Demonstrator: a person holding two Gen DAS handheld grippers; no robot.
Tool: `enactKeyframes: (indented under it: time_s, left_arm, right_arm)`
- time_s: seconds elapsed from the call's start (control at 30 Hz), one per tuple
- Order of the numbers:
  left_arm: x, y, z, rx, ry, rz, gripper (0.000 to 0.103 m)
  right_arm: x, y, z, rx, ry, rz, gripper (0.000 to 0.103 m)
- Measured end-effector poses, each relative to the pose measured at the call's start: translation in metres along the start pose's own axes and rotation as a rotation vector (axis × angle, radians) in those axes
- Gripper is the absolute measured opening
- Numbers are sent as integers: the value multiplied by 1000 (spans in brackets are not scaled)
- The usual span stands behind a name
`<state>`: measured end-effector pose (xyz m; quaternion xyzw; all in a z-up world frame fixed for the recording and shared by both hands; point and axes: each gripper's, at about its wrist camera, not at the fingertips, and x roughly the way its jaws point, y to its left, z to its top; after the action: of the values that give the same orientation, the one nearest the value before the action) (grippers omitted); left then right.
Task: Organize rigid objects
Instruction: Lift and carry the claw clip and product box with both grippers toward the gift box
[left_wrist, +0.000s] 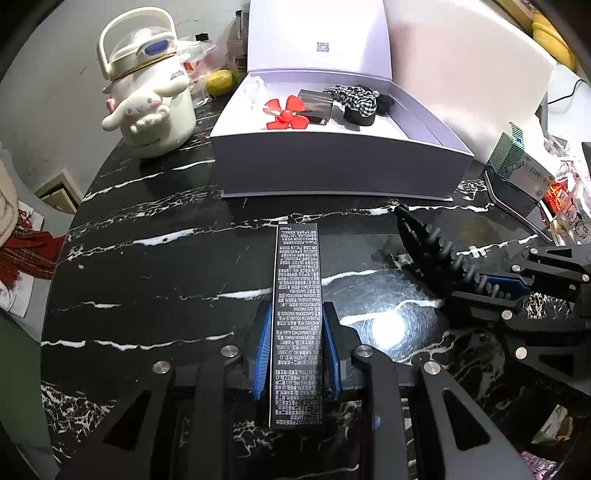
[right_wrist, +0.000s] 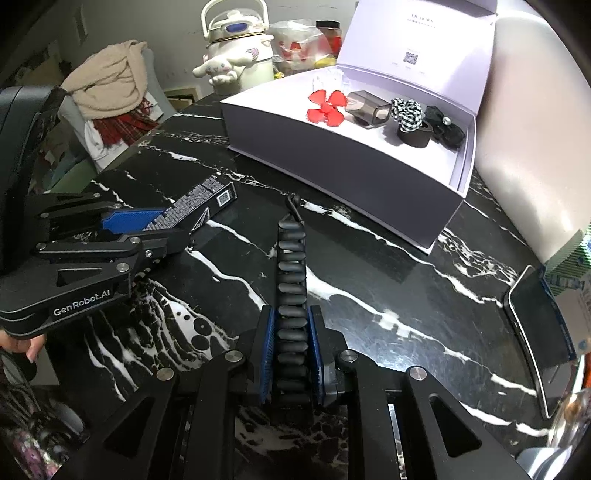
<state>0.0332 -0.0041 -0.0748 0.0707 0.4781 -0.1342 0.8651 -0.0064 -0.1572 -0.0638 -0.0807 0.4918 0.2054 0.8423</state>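
Two items are in hand above the marble table (left_wrist: 147, 295): left gripper (left_wrist: 295, 354) clamped on a black carton (left_wrist: 297, 314), right gripper (right_wrist: 291, 354) clamped on a ribbed black comb (right_wrist: 291, 288). Both point toward the open white box (left_wrist: 332, 162), presumably their destination.

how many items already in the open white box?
5 visible: red flower clip, smoky clear case, checkered scrunchie, black band, black scrunchie. More may be hidden.
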Motion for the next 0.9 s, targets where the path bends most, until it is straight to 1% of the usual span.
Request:
enactKeyframes:
  time_s: [0.13,0.23,0.33,0.5,0.73,0.9]
  left_arm:
    - [2,-1,3,7,-11,-7,26]
    - [2,-3,2,33,-27,-20,26]
    - [2,-5,2,42,-21,-34,25]
    - [0,-5,2,20,-15,-63,25]
    - [-15,-9,4,26,-36,-50,25]
    - [-27,-14,7,36,-56,-37,25]
  right_arm:
    - [0,1,1,-5,0,-3,18]
    - [1,1,0,-4,-3,-3,18]
    - [0,-1,0,10,-8,16,17]
    - [-3,1,-1,6,-13,30,17]
    - [-13,0,-1,5,-33,29,17]
    - [-23,-6,-5,8,-47,9,17]
